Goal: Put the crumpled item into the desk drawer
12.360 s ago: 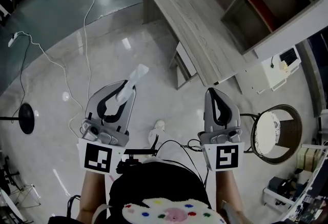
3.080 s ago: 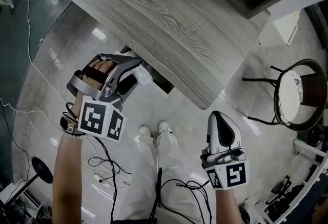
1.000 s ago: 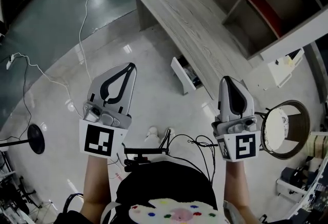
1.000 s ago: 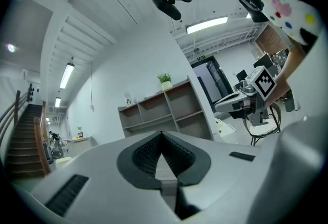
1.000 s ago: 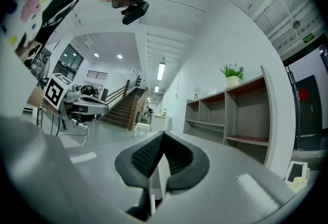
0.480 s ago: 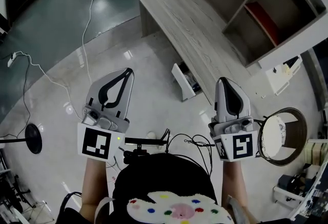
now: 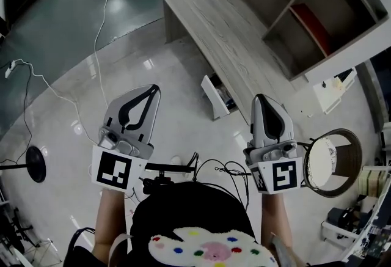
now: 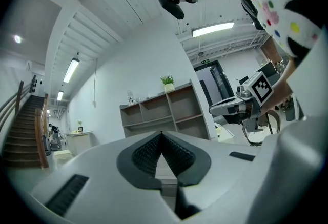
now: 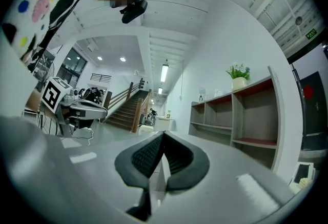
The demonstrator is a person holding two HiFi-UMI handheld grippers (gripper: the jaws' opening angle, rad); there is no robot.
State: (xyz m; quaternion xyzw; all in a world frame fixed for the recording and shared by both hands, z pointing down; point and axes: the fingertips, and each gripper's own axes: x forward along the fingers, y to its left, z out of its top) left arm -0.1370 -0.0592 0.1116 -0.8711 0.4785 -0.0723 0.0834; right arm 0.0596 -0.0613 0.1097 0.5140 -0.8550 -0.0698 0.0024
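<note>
The left gripper (image 8: 161, 134) has its jaws pressed fully together with nothing between the ribbed pads; the right gripper (image 9: 163, 136) is closed the same way and likewise empty; both are held up side by side in front of the person, well apart from each other and clear of the desk (image 7: 238, 40)

The crumpled item cannot be made out in any view; the single drawer (image 7: 211, 96) stands pulled out beneath the desk's near edge, and its inside is too small and dark to tell what lies in it; the desk's far end is cut off by the top of the head view, as is most of the shelf unit (image 7: 317, 9) behind it; the person's forearms are partly hidden behind the two marker cubes, one per gripper

Counted: two grippers, one desk, one open drawer, one shelf unit, one round stool (image 7: 328, 160) to the right, one black stand base (image 7: 33, 164) on the floor at the left, one white cable (image 7: 98, 21) trailing across the floor; one potted plant (image 9: 238, 75) sits on top of the shelf unit
</note>
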